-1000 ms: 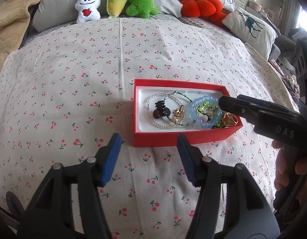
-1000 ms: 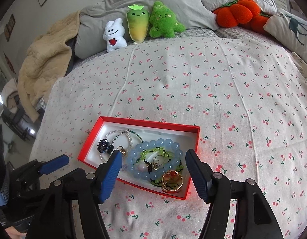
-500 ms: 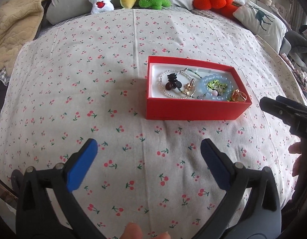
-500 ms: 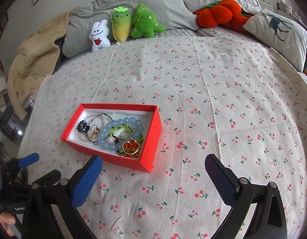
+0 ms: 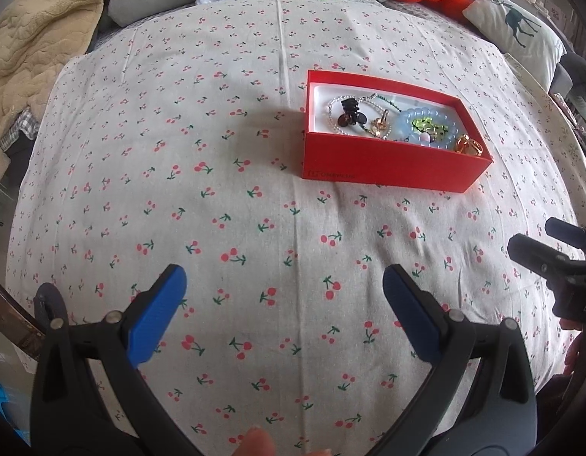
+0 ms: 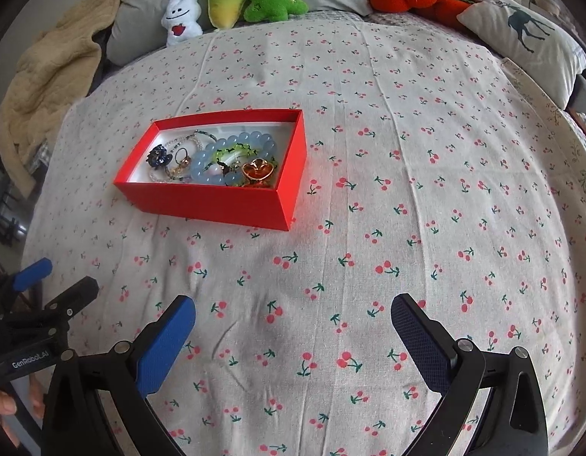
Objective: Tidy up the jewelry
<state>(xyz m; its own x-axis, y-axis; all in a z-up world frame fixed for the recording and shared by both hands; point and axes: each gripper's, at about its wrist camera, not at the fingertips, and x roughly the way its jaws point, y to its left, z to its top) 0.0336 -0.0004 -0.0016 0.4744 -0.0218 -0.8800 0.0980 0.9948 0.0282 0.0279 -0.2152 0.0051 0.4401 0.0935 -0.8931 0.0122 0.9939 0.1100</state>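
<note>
While both my grippers hang over bare cherry-print bedsheet (image 5: 255,114), jewelry sits gathered in the red box (image 6: 217,199), ahead of the left gripper (image 5: 283,304) and ahead-left of the right gripper (image 6: 293,332). Jaws on both stand wide apart, nothing between them. Nothing loose seen outside the box; judged essentially done, or a fresh sort pending.

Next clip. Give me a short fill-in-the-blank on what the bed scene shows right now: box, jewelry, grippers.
1. The jewelry lies inside a ____ box on the cherry-print sheet.
2. The large beaded bracelet in the box is pale ____.
3. The left gripper and right gripper both have their jaws ____, with nothing between them.
4. The gold ring sits at the box's ____ end in the right wrist view.

Missing words: red; blue; open; right
</note>
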